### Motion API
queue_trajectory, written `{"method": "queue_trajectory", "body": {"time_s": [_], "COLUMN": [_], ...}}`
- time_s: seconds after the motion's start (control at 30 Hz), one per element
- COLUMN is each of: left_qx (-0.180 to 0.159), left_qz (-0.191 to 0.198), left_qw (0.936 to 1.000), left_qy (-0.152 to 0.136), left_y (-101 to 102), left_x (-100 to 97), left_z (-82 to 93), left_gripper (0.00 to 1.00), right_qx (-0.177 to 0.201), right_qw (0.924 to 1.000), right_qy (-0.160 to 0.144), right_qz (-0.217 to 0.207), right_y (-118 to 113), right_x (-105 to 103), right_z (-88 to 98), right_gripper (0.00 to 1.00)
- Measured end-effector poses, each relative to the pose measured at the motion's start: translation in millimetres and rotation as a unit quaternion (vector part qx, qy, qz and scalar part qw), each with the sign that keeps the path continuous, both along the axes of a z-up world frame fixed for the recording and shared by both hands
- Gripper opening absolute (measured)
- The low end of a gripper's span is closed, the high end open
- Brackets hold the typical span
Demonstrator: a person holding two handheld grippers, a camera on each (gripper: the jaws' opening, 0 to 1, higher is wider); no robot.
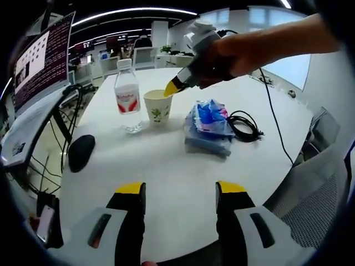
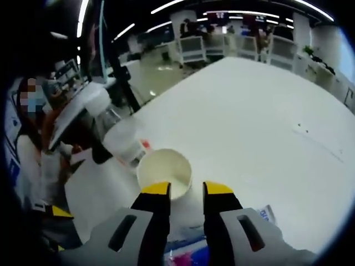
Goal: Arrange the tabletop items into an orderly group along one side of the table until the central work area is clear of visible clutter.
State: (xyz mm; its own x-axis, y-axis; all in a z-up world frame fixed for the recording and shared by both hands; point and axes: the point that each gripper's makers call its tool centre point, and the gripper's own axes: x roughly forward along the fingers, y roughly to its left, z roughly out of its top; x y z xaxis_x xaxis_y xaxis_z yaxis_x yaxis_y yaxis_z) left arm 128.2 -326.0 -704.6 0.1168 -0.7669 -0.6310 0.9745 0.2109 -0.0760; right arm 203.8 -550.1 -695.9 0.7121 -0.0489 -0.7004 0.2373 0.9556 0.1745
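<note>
Left gripper view: yellow-tipped left gripper (image 1: 180, 191) at bottom centre, jaws apart over bare round white table (image 1: 166, 166). Upper centre: clear plastic water bottle (image 1: 127, 94), leaf-printed white paper cup (image 1: 158, 106), right gripper (image 1: 172, 88) at its rim. Right of centre: blue tissue packet (image 1: 208, 126), coiled black cable (image 1: 244, 126). Left: black mouse (image 1: 81, 152).

Right gripper view: right gripper (image 2: 186, 189) at bottom centre, jaws slightly apart astride the paper cup's (image 2: 164, 170) near rim, not visibly clamped; bottle (image 2: 123, 138) just left.

Left grey two-jaw gripper with yellow tips (image 1: 180, 191): jaws parted wide and parallel, holding nothing, hovering low. Right grey gripper with yellow tips (image 2: 180, 189): jaws spread a little, pointing downward. In the left gripper view this right gripper (image 1: 172, 88) descends from the upper right, gripped by the person's bare hand (image 1: 222, 55) and outstretched forearm (image 1: 283, 41).
</note>
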Motion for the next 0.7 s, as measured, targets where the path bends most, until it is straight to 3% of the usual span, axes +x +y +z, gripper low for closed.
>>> {"method": "queue_trajectory", "body": {"time_s": [0.1, 0.43, 0.57, 0.7], "left_qx": [0.003, 0.013, 0.017, 0.020], "left_qz": [-0.001, -0.010, -0.012, -0.010], "left_qw": [1.0000, 0.9998, 0.9997, 0.9997], "left_qy": [-0.001, -0.011, -0.013, -0.014], "left_y": [0, -1, 0, 1], "left_x": [-0.8, -4.4, -4.8, -4.2], "left_z": [-0.7, -3.9, -4.7, -5.2], "left_gripper": [0.50, 0.51, 0.51, 0.51], "right_qx": [-0.001, 0.005, 0.003, 0.001], "right_qw": [1.0000, 0.9988, 0.9987, 0.9986], "right_qy": [-0.001, -0.048, -0.051, -0.048], "right_qz": [0.001, 0.003, -0.004, -0.021], "right_y": [-4, -10, -18, -31], "right_x": [-5, -19, -34, -62], "right_z": [0.4, 19.2, 20.6, 17.2], "right_gripper": [0.21, 0.26, 0.26, 0.26]}}
